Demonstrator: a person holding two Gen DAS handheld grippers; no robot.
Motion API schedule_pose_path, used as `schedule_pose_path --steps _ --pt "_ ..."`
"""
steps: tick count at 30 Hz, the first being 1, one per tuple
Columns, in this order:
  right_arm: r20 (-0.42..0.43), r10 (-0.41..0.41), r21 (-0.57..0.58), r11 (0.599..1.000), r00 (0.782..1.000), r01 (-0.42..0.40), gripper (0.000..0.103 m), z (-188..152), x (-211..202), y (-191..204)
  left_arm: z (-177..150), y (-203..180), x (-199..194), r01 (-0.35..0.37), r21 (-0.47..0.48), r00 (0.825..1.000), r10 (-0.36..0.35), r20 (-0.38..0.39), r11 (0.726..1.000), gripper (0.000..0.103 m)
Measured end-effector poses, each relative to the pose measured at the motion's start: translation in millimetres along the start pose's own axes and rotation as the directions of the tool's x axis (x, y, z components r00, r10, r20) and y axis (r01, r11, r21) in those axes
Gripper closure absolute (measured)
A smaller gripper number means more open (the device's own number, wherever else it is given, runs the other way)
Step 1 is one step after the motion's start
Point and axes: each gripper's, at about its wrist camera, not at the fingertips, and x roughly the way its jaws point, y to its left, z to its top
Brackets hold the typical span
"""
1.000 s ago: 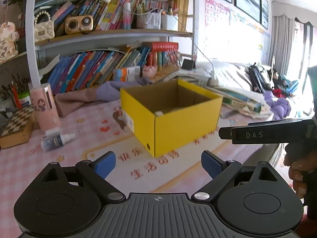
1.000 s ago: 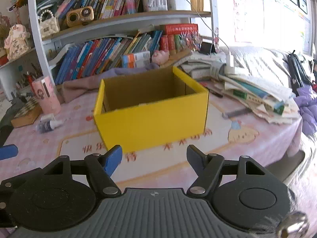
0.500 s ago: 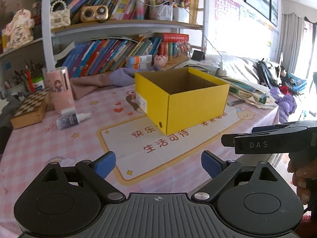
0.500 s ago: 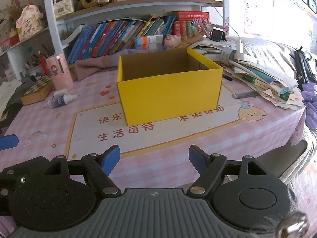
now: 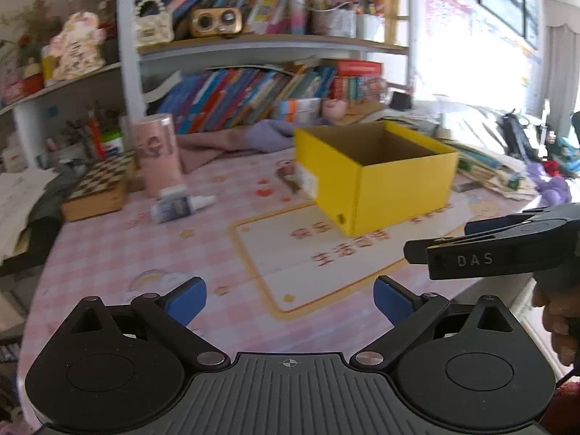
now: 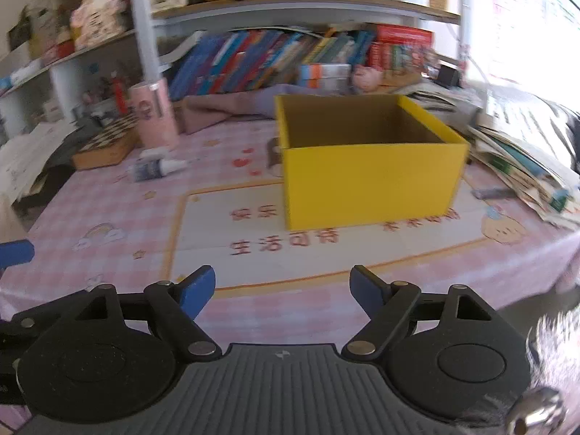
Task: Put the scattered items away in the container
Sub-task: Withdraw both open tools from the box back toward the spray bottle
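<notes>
A yellow cardboard box (image 5: 398,185) (image 6: 369,185) stands open-topped on the pink checked tablecloth; its inside looks brown and its floor is hidden. A small glue bottle (image 5: 177,204) (image 6: 156,166) lies on its side to the box's left. Behind it stand a pink cylinder (image 5: 157,154) (image 6: 154,112) and a chessboard box (image 5: 99,188) (image 6: 107,145). My left gripper (image 5: 290,297) hangs open over the near table edge with nothing between its blue pads. My right gripper (image 6: 282,286) also holds nothing, and its jaws are opening. The right gripper's black side (image 5: 507,250) shows at the left wrist view's right edge.
A bookshelf (image 5: 253,87) full of books backs the table. Purple cloth (image 6: 224,108) lies behind the box. A stack of papers and books (image 6: 522,152) fills the right end, with a small grey flat item (image 6: 493,193) beside it. A person's hand (image 5: 558,326) grips the right tool.
Both grippers have drawn back from the box toward the near table edge, so more tablecloth and the left-side items show. The right gripper's fingers stand wider apart.
</notes>
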Motion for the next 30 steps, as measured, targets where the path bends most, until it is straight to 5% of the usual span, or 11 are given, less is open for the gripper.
schedule_pose_path --steps 30 --pt "-0.048 0.170 -0.170 0.970 0.984 -0.176 0.020 15.1 33.7 86.1 -17.1 68.6 -16.6 -0.201 -0.151 0.980 0.199 -0.029 0.968 0.003"
